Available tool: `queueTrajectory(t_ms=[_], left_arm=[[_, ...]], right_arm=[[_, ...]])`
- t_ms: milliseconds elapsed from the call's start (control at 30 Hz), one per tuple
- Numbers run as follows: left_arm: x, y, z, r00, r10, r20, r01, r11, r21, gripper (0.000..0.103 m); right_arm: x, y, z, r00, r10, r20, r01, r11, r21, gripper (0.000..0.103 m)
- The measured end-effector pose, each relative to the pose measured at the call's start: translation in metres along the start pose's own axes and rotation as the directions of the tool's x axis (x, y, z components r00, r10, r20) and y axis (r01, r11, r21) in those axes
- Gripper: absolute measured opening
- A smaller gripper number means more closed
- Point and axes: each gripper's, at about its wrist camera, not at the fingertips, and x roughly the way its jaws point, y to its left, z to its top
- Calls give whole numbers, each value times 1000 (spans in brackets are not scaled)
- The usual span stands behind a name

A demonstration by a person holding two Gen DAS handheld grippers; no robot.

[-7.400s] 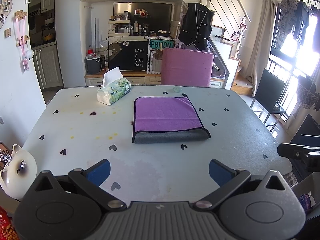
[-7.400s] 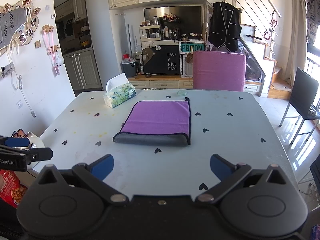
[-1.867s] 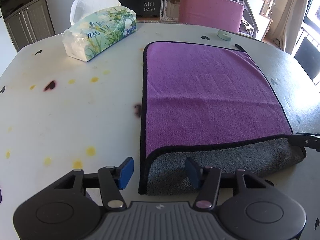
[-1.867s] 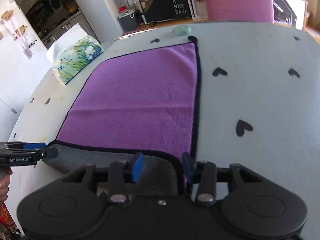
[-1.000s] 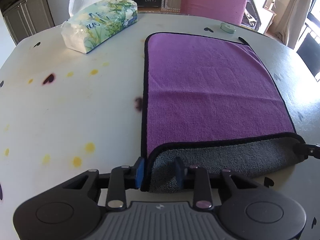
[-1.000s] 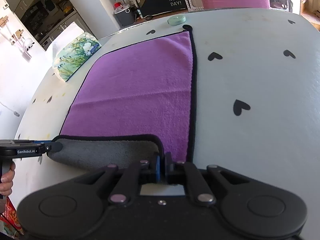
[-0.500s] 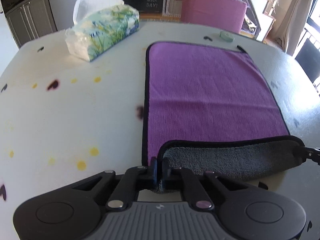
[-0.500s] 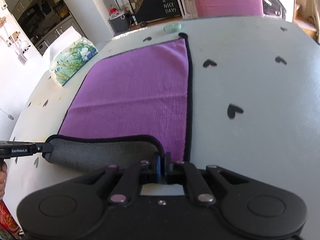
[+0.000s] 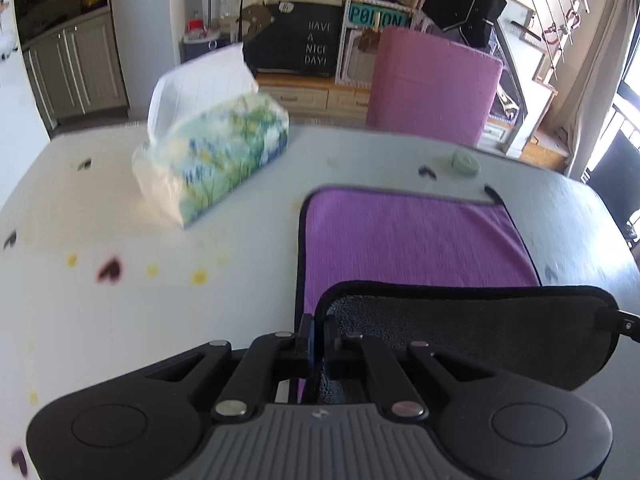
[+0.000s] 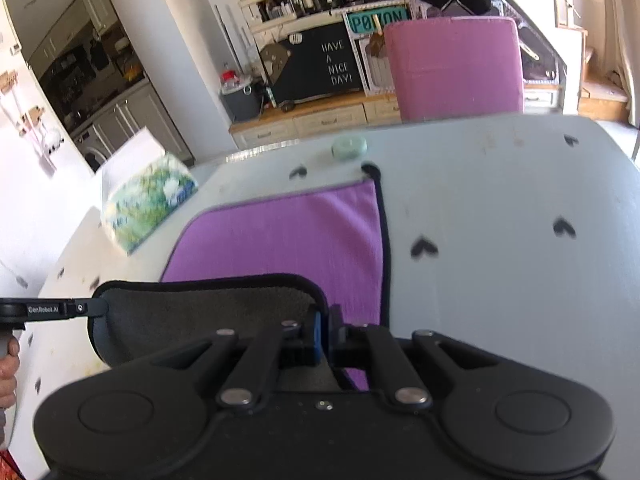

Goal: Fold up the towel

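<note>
A purple towel [image 9: 412,236] with a grey underside and black trim lies on the white table [image 9: 140,300]. Its near edge is lifted, so the grey side [image 9: 472,328] faces me. My left gripper [image 9: 318,334] is shut on the near left corner. My right gripper [image 10: 325,330] is shut on the near right corner; the purple face [image 10: 288,236] and grey flap [image 10: 208,312] show in the right wrist view. Each gripper's tip shows at the edge of the other's view.
A tissue pack [image 9: 212,164] lies on the table left of the towel. A small green round object [image 9: 465,163] sits beyond the towel's far edge. A pink chair [image 9: 432,88] stands behind the table. Black heart marks and yellow spots dot the tabletop.
Both grippers closed on the towel's near corners about a second ago. Since then they have lifted the near edge and carried it towards the far edge, covering more of the purple face.
</note>
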Motion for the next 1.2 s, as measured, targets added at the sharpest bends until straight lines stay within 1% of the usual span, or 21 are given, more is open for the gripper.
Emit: queueTrajectory(t_ms=[300, 433, 600, 767, 900, 1067, 1200], left_arm=[[16, -10, 56, 996, 23, 85, -26, 999, 32, 5], [33, -14, 83, 995, 41, 95, -45, 998, 37, 5], [62, -17, 105, 994, 75, 75, -79, 995, 56, 5], [90, -24, 115, 994, 99, 51, -103, 990, 92, 5], [108, -25, 120, 994, 106, 32, -109, 990, 90, 5], [128, -26, 117, 994, 107, -24, -105, 992, 75, 5], [134, -30, 114, 993, 114, -25, -112, 990, 90, 5]], right_arm=[[19, 7, 54, 997, -15, 73, 18, 999, -37, 4], [32, 9, 78, 995, -28, 98, 33, 999, -43, 4], [56, 14, 103, 992, -60, 115, 68, 996, -66, 4], [87, 16, 114, 991, -103, 86, 109, 992, -66, 4], [110, 15, 116, 987, -147, 62, 151, 986, -66, 4], [134, 12, 115, 983, -181, 7, 181, 982, -58, 4], [146, 9, 113, 980, -196, -12, 196, 980, -47, 4]])
